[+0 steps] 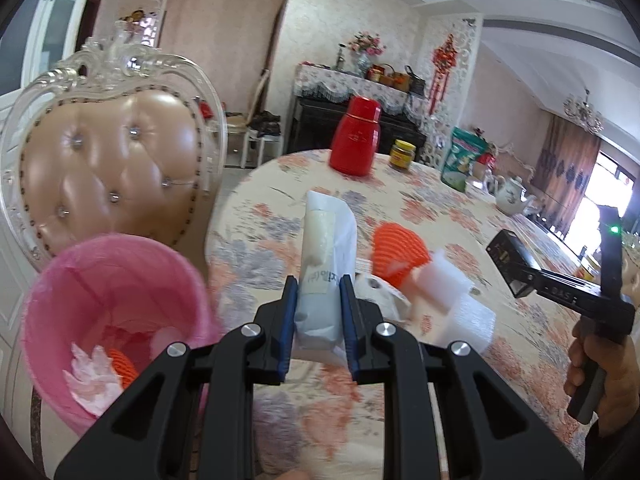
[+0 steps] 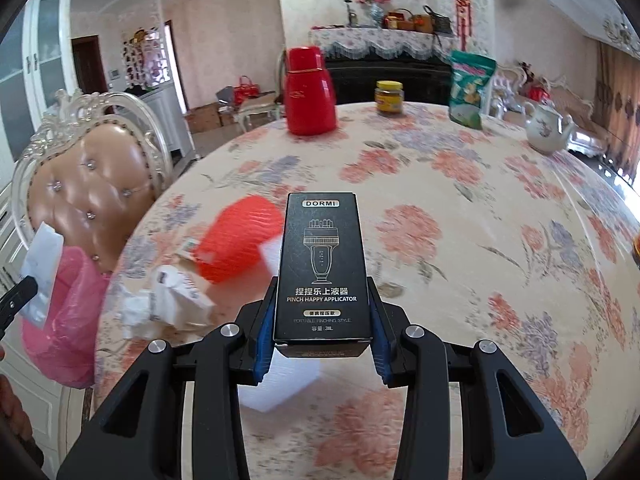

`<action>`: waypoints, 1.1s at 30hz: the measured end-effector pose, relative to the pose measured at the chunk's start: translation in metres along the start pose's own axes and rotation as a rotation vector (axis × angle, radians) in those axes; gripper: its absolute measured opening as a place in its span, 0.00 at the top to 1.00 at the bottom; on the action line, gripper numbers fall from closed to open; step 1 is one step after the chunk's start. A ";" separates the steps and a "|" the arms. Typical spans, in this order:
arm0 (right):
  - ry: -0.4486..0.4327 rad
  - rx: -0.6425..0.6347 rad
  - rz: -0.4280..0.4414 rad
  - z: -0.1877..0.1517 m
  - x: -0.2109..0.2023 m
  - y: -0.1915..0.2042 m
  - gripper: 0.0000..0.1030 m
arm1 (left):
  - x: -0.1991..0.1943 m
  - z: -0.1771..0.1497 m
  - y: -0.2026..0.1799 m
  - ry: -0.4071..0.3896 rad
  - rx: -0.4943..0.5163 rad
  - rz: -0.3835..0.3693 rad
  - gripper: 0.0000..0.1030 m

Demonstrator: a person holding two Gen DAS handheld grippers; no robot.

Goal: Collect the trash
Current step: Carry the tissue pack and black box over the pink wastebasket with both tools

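While the white wrapper point(image 1: 320, 276) sits pinched between the blue pads of the left gripper point(image 1: 318, 320), it is held up above the near edge of the floral tablecloth point(image 1: 460, 208), just right of the pink-lined bin point(image 1: 116, 280). That bin stands beside the table in front of a tufted chair point(image 1: 108, 168) and already has crumpled paper and an orange scrap in it. The right gripper point(image 2: 324, 340) has its jaws closed against the sides of a black box point(image 2: 322, 268) labelled as an applicator, lifted clear of the cloth; in the left wrist view this box point(image 1: 516, 264) shows out to the right, with a hand point(image 1: 600, 376) on the handle below. Still on the table lie an orange foam net point(image 2: 236, 236), crumpled white packaging point(image 2: 172, 300) and white foam pieces point(image 1: 452, 296), close together near the edge. Farther back stand a red flask point(image 2: 308, 92), a yellow-lidded jar point(image 2: 389, 98), a green bag point(image 2: 470, 88) and a teapot point(image 2: 546, 128).
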State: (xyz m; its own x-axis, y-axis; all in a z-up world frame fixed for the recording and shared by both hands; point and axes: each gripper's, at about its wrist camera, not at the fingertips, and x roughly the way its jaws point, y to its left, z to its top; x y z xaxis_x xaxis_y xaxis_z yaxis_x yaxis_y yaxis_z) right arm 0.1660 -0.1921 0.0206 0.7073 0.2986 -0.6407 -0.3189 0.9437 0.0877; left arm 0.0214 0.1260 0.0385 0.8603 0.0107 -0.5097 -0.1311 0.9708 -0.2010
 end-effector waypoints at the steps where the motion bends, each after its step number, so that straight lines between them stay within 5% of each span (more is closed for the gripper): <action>1: -0.003 -0.008 0.008 0.001 -0.001 0.006 0.62 | -0.003 0.001 0.005 -0.005 -0.004 0.008 0.80; 17: -0.019 -0.136 0.157 0.014 -0.005 0.115 0.62 | -0.053 0.012 0.096 -0.083 -0.088 0.163 0.80; 33: -0.013 -0.264 0.294 0.019 -0.001 0.222 0.62 | -0.079 0.005 0.143 -0.100 -0.140 0.231 0.80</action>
State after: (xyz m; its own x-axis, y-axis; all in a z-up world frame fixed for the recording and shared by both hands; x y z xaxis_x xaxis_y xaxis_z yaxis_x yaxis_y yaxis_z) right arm 0.1071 0.0196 0.0553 0.5691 0.5535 -0.6081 -0.6591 0.7492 0.0653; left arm -0.0625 0.2651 0.0544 0.8430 0.2581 -0.4720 -0.3900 0.8975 -0.2058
